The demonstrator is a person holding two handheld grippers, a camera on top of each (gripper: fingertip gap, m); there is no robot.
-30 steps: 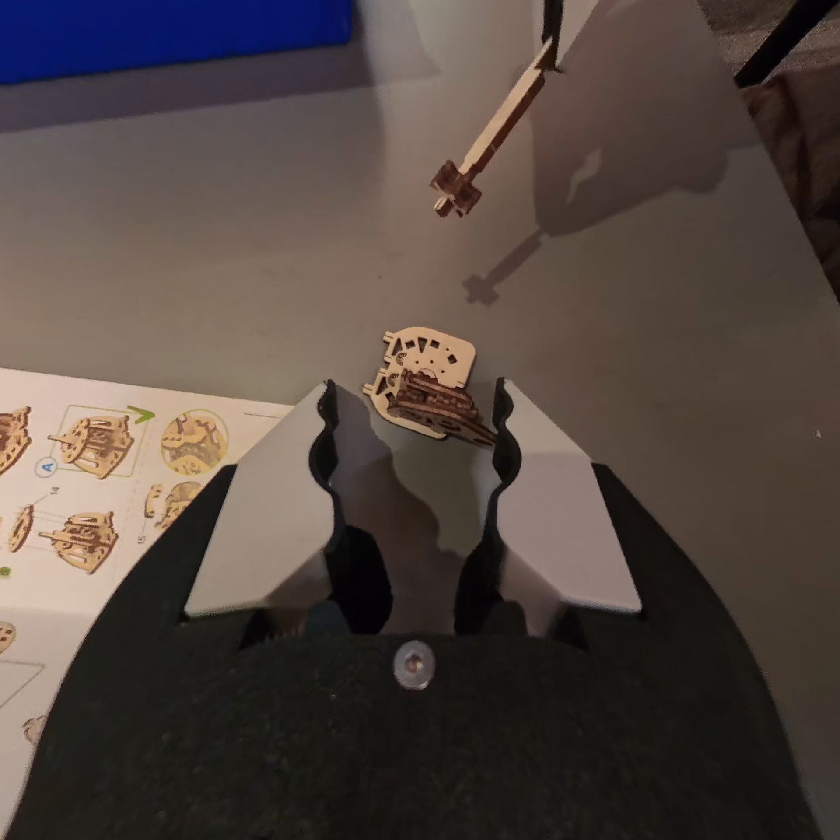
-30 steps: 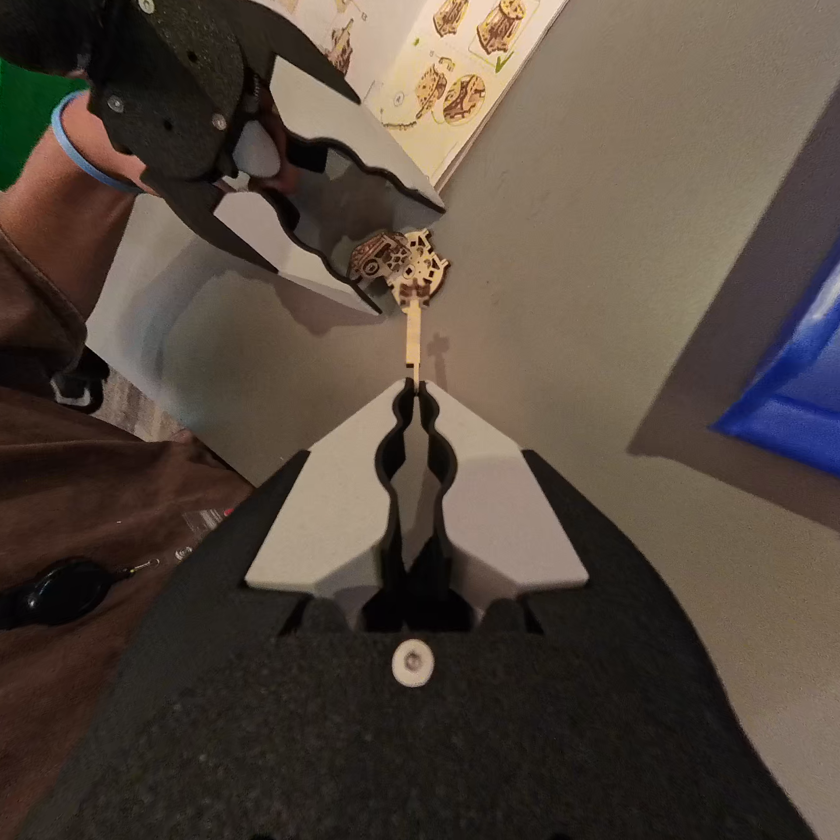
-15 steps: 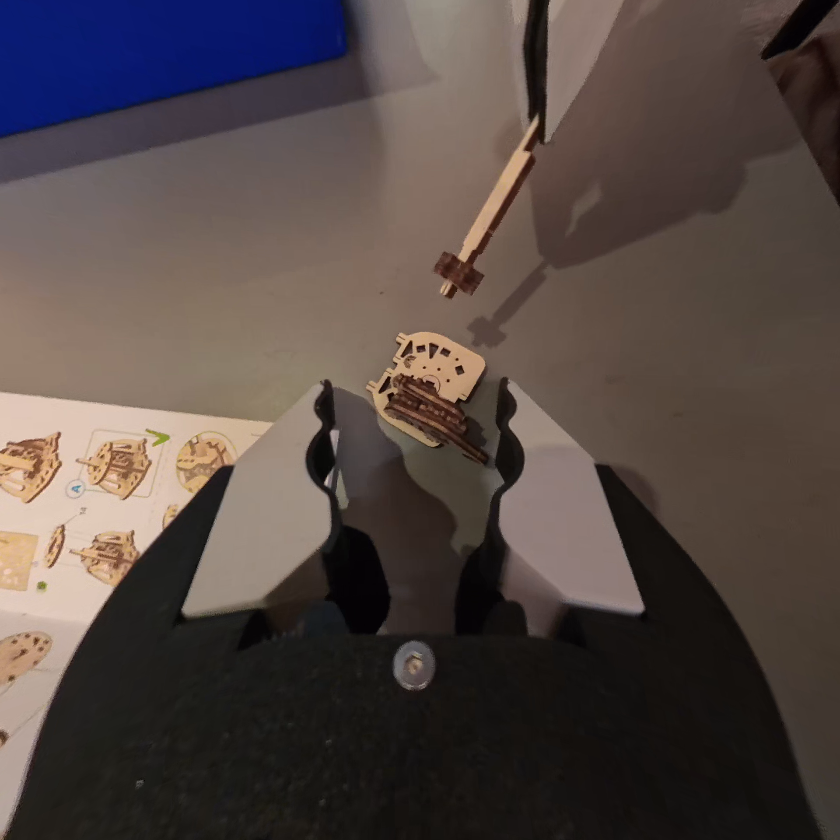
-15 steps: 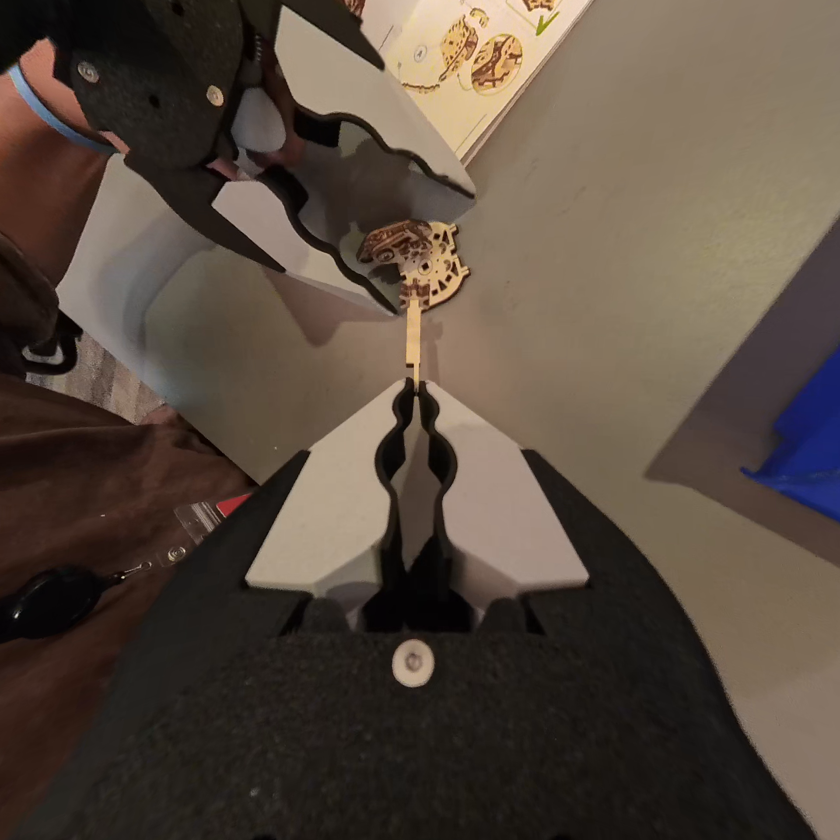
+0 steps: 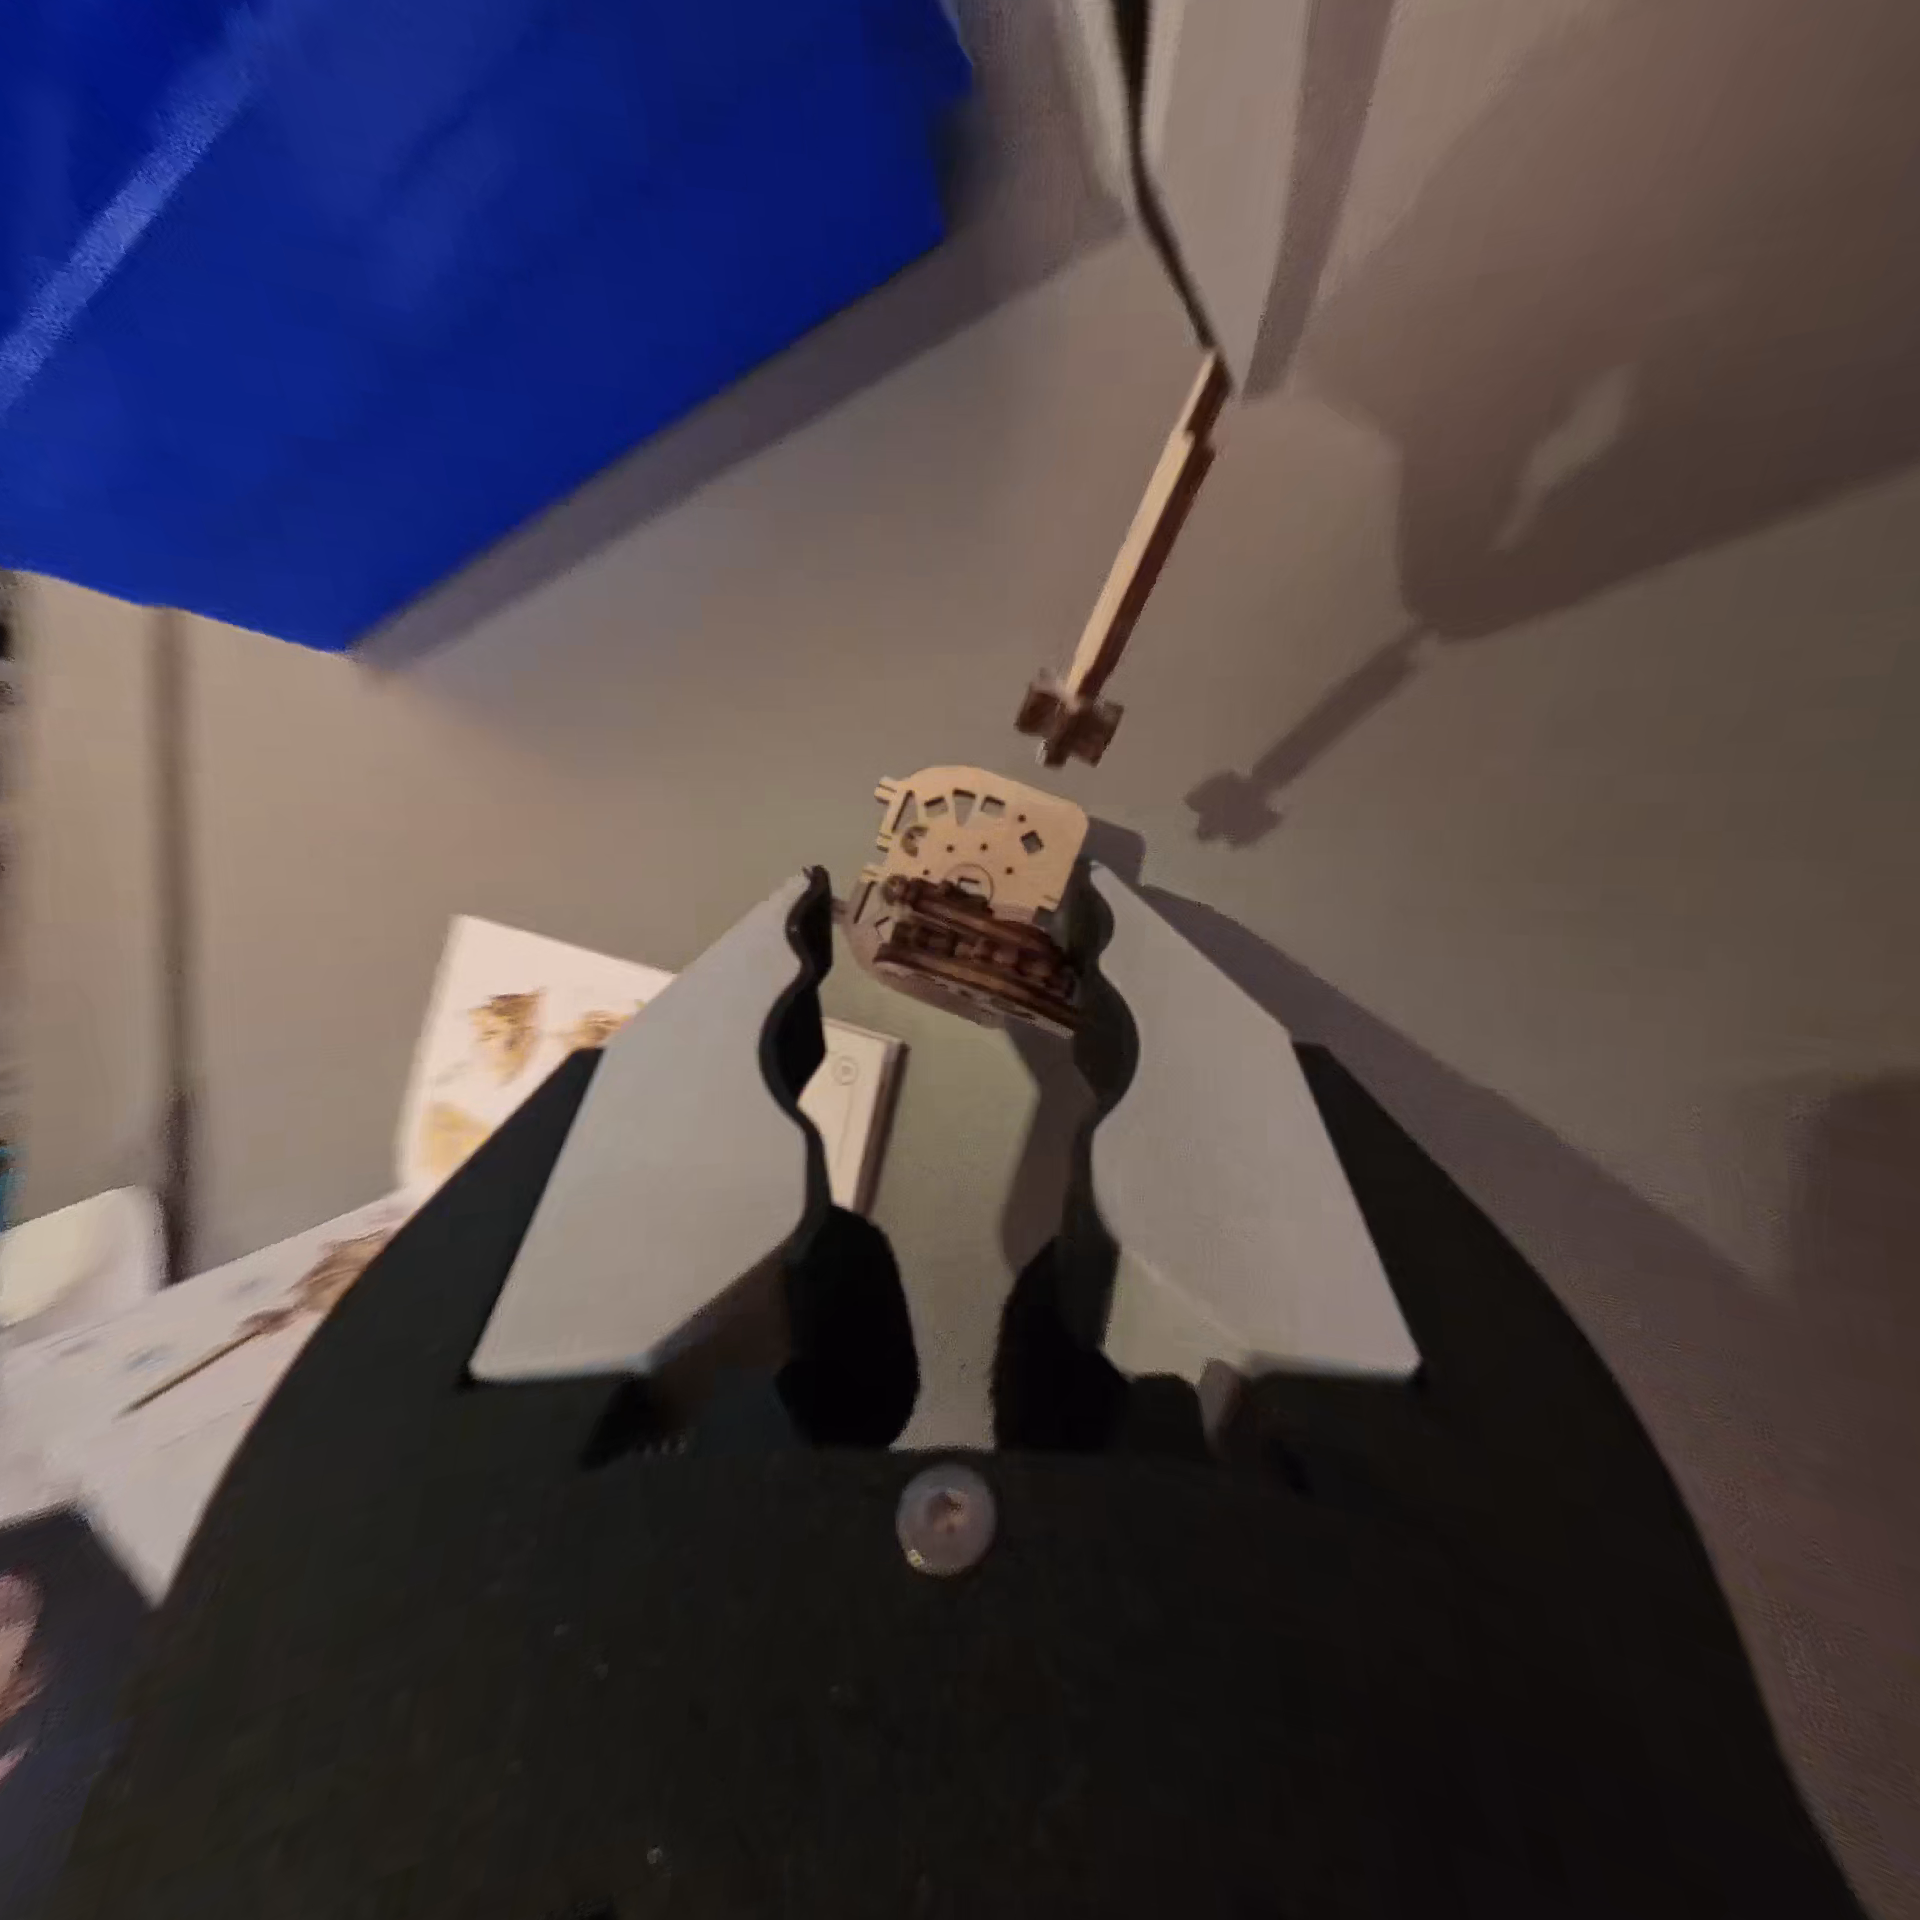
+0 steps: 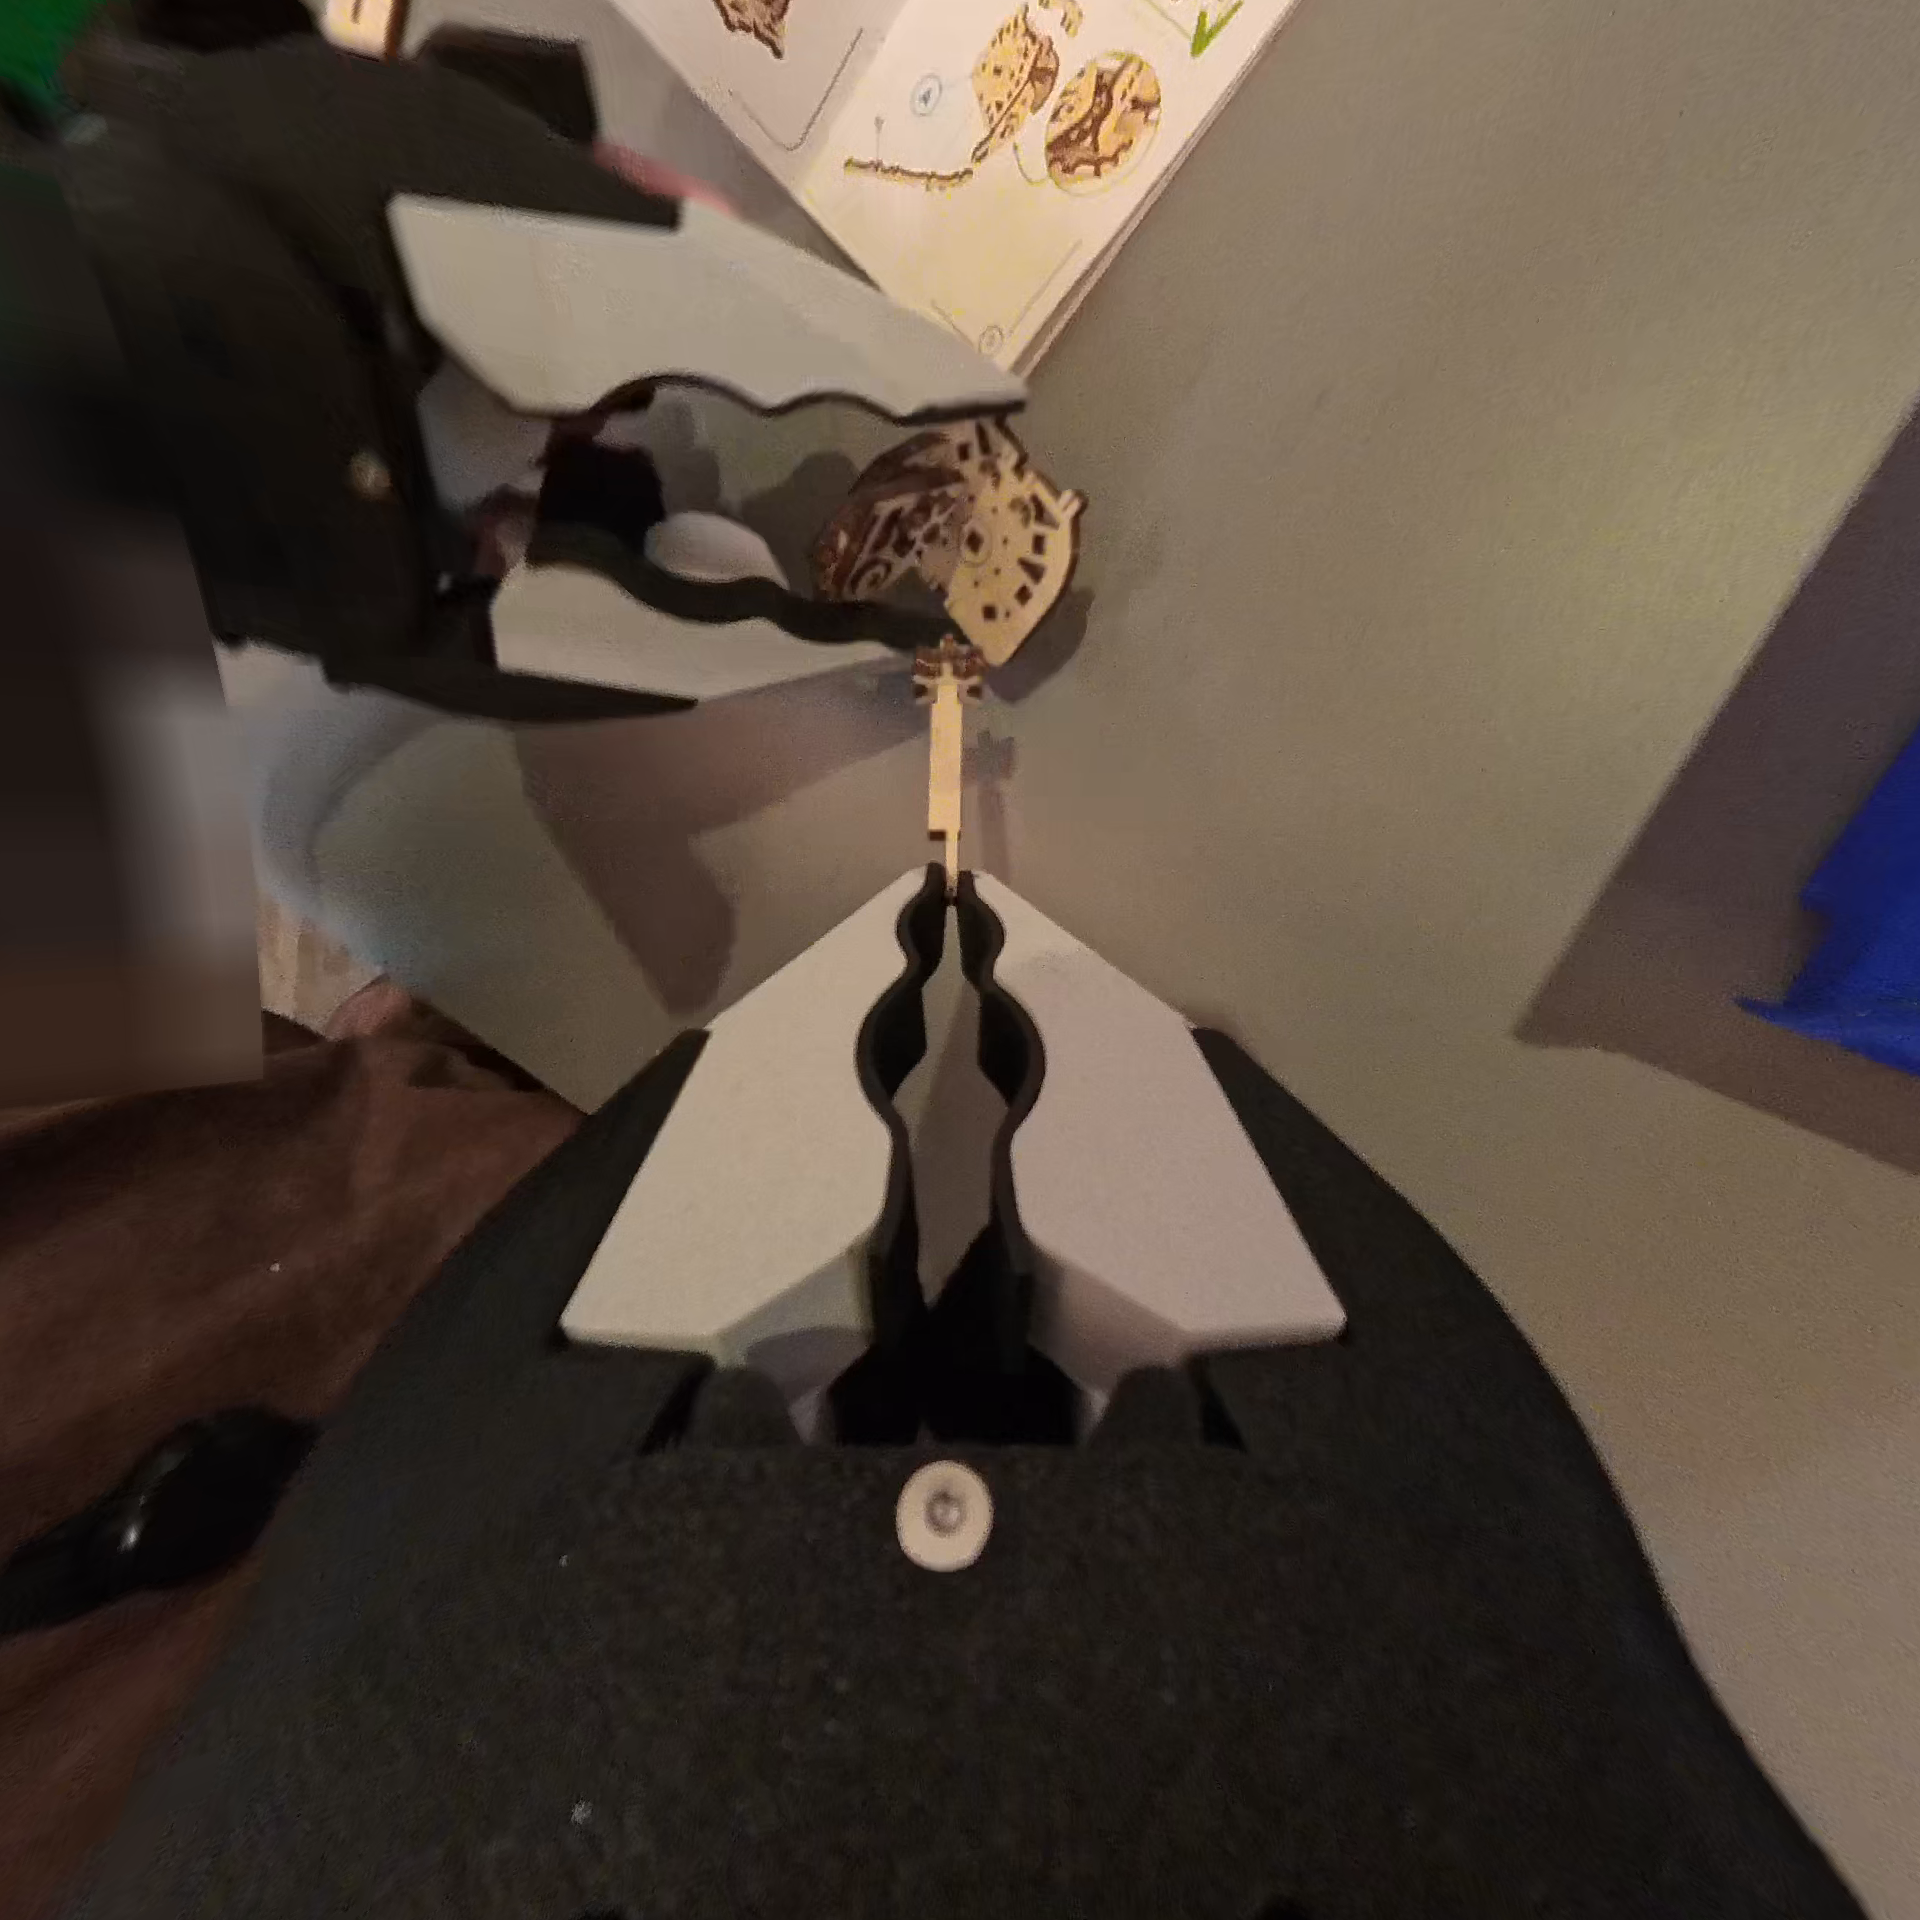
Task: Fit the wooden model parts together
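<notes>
My left hand-held gripper (image 5: 951, 904) has its jaws apart, with the small wooden assembly (image 5: 971, 909) sitting between the fingertips. Its pale fretwork plate faces up and away from me, and a darker stack of layered pieces lies along its near edge. The right fingertip looks to be touching the assembly; there is a gap on the left side, so I cannot tell whether I am really gripping it or only cradling it. In the right wrist view the assembly (image 6: 951, 545) appears lifted off the grey table (image 6: 1455, 520), casting a shadow on it.

My right hand-held gripper (image 6: 951, 883) is pressed together on the near end of a thin wooden stick (image 6: 943, 764). The stick reaches forward, and the small dark cross-shaped piece at its far end sits just beside the lower edge of the assembly; whether they touch I cannot tell. From the left wrist view the stick (image 5: 1148, 545) slants down from the upper right, its cross tip just above the plate's top right corner, and its shadow falls on the table to the right.

An instruction sheet (image 6: 1029, 145) with pictures lies on the table beyond my left hand-held gripper. A blue object (image 5: 416, 291) lies at the far left.
</notes>
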